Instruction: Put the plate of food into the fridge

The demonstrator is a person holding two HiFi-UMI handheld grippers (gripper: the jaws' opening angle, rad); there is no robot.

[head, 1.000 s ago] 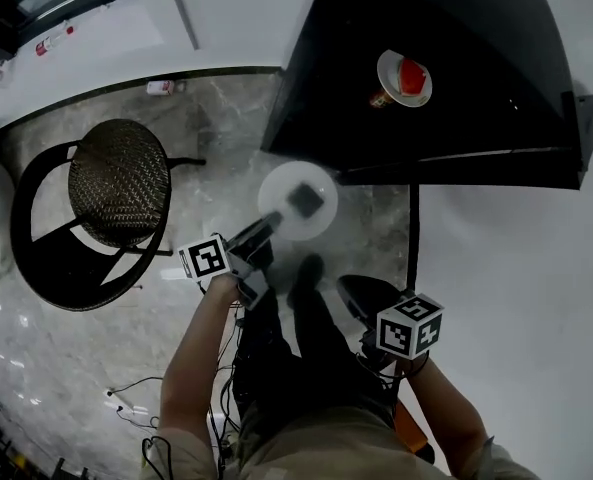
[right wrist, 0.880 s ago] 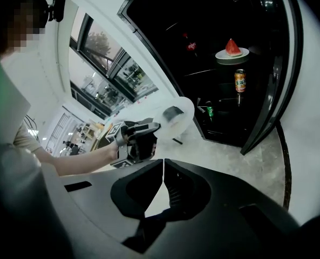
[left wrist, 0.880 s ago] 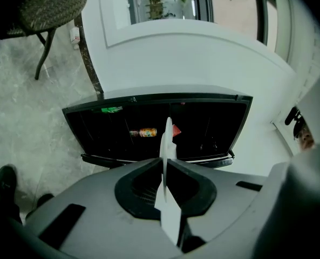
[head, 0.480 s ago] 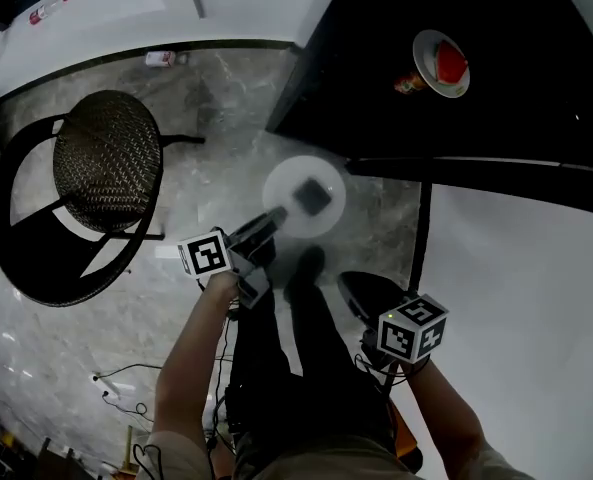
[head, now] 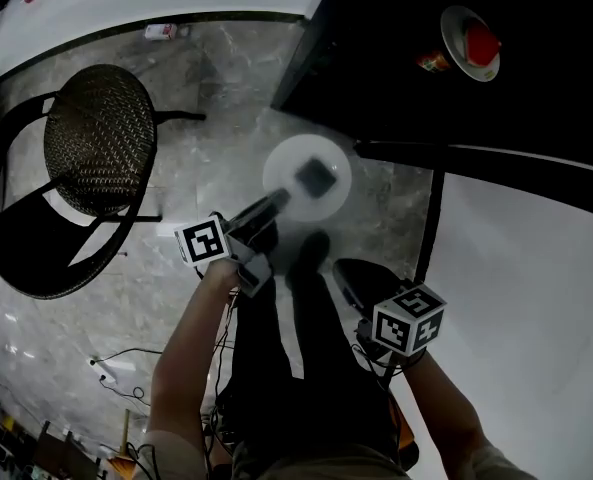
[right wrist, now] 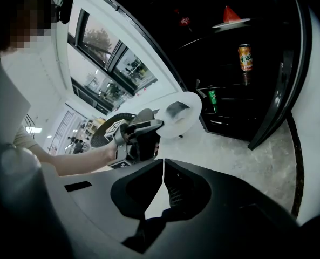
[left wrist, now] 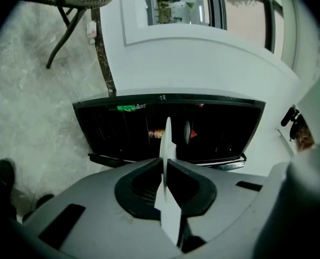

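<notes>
A white plate (head: 294,164) with a dark piece of food (head: 317,176) is held level over the marble floor, just in front of the open fridge (head: 396,88). My left gripper (head: 278,202) is shut on the plate's near rim. In the left gripper view the plate (left wrist: 167,136) shows edge-on, clamped between the jaws. In the right gripper view the plate (right wrist: 182,114) is seen from the side. My right gripper (right wrist: 162,169) is shut and empty, and hangs low by the person's right leg (head: 351,276).
Inside the dark fridge a second plate with red food (head: 473,43) sits on a shelf, beside a drink can (right wrist: 245,56). The fridge's white door (head: 526,268) stands open at the right. A wicker chair (head: 96,138) stands at the left. Cables (head: 126,388) lie on the floor.
The left gripper has carried the plate a little forward, toward the fridge opening. The head view has swung, so the fridge shelf sits further right. The right gripper has hardly moved.
</notes>
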